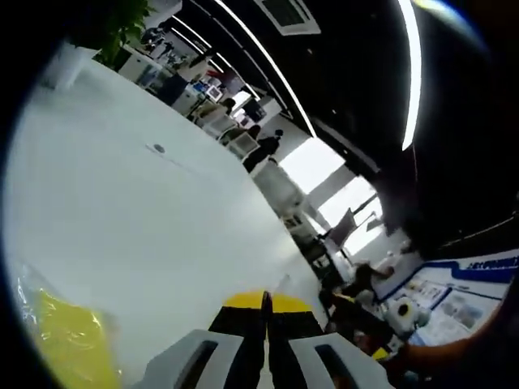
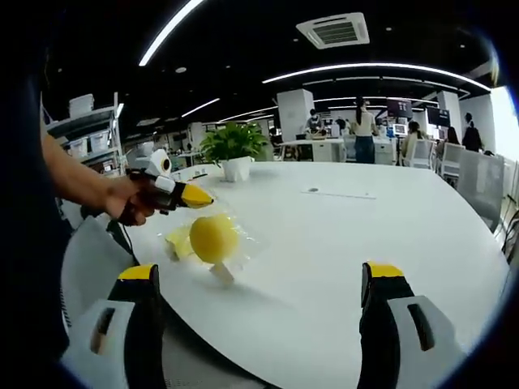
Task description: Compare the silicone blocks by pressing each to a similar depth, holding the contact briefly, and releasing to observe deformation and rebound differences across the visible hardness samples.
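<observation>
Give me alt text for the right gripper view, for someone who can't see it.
A yellow round silicone block lies on clear plastic wrap on a white table, between the right gripper's wide-open yellow-tipped jaws. A person's hand holds the left gripper, jaws closed, just above the block. Behind stand a potted plant and an open office.

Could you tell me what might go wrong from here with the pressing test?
The yellow round block sits on a narrow white piece, so a press could tip it. It and the clear plastic bag lie near the white table edge and could slide off. The left gripper is shut above them; the right gripper is open.
</observation>
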Available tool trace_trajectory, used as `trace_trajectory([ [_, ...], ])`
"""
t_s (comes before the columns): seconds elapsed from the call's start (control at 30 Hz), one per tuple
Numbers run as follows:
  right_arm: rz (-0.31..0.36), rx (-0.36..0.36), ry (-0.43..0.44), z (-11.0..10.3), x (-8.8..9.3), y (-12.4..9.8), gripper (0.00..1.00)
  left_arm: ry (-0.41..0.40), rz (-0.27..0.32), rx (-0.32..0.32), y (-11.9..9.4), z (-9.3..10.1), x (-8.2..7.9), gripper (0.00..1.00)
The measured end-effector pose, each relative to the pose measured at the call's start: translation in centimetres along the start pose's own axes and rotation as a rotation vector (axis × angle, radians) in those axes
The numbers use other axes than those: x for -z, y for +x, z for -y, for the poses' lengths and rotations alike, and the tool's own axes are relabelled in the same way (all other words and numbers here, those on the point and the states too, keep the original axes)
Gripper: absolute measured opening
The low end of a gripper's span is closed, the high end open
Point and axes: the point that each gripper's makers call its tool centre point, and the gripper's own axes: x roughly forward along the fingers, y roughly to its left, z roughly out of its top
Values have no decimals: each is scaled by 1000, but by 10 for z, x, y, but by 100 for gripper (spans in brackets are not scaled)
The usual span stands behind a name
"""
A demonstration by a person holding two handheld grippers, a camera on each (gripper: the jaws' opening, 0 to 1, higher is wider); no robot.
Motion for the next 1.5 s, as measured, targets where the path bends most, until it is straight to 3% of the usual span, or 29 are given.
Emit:
trace_trajectory([
  [0.2,-11,4,13,-2,5,0,96,110,-1,-85,3,-22,-4,0],
  [0.5,-13,0,17,-5,6,2,96,150,-39,-131,7,-40,8,0],
  [0.57,-20,-5,18,-6,7,2,96,152,-60,-163,8,-51,13,0],
  [0.6,-23,-6,18,-6,7,2,96,162,-83,-210,7,-60,17,0],
  [0.83,-30,-16,21,-8,7,7,96,143,-113,-244,11,-77,24,0],
  [1.03,-38,-22,23,-7,8,9,96,83,-94,-292,12,-88,25,0],
  [1.5,-34,-21,45,0,8,12,96,138,-131,-376,15,-109,35,0],
])
